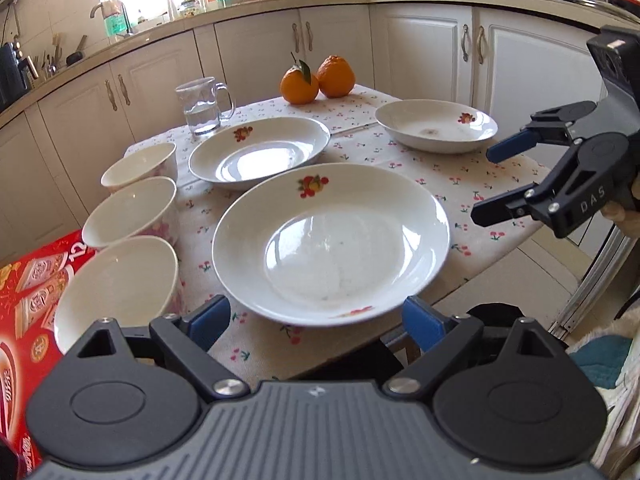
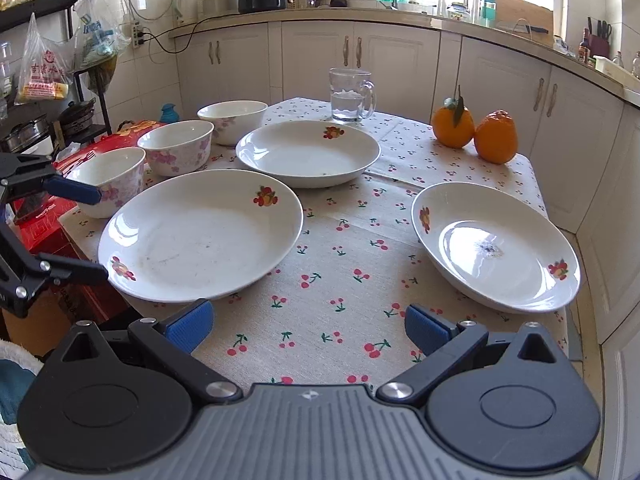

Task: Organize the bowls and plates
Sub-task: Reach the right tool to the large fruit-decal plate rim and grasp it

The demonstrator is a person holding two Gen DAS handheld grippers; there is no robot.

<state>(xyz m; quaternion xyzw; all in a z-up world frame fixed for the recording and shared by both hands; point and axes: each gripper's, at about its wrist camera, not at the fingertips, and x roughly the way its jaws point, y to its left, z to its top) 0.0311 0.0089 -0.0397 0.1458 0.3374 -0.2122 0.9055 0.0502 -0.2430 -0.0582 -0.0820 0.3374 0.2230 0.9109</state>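
Note:
Three white plates with fruit prints lie apart on the cherry-print tablecloth: a near plate [image 1: 332, 240] [image 2: 200, 234], a far plate [image 1: 260, 152] [image 2: 308, 152] and a right plate [image 1: 436, 124] [image 2: 496, 246]. Three white bowls with pink flowers stand in a row along the left edge: near [image 1: 116, 288] [image 2: 110, 180], middle [image 1: 130, 212] [image 2: 176, 146], far [image 1: 140, 166] [image 2: 232, 120]. My left gripper [image 1: 316, 320] [image 2: 86, 232] is open and empty at the near plate's front rim. My right gripper [image 2: 306, 326] [image 1: 490, 182] is open and empty above the cloth's front edge, between the near and right plates.
A glass mug of water [image 1: 202, 106] [image 2: 352, 94] and two oranges [image 1: 316, 80] [image 2: 474, 130] stand at the back of the table [image 2: 344, 272]. A red carton [image 1: 28, 300] [image 2: 48, 224] sits left of the bowls. Kitchen cabinets [image 1: 420, 48] surround the table.

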